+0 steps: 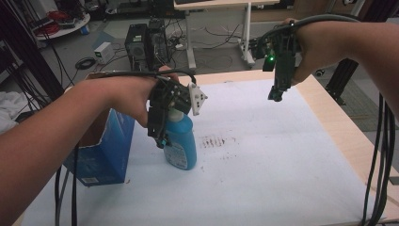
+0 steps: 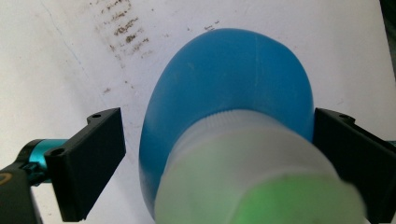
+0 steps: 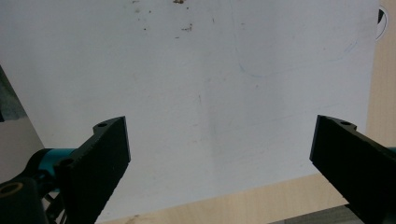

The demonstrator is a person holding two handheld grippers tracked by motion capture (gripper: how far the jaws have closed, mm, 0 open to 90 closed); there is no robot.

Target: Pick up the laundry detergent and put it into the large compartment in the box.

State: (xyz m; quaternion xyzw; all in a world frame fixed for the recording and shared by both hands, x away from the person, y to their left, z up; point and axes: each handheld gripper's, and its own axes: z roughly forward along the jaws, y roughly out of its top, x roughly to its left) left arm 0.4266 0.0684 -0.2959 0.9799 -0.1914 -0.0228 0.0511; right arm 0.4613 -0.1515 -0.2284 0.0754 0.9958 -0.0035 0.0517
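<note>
Fingers of left gripper [image 2: 219, 158] spread around rounded blue plastic bottle [image 2: 224, 88] — right gripper [image 3: 219, 158] gapes empty.

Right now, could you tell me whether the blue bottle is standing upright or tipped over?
Upright: the blue bottle stands base-down on the white sheet, cap uppermost.

White sheet [image 1: 282, 155] — stained, on table [image 1: 329, 117].

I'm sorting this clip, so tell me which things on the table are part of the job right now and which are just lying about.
In the job:
blue bottle, white cap
left tongs, open around the bottle
right tongs, open, in the air

Lying about:
blue carton beside the bottle
brown stain on the white sheet
</note>
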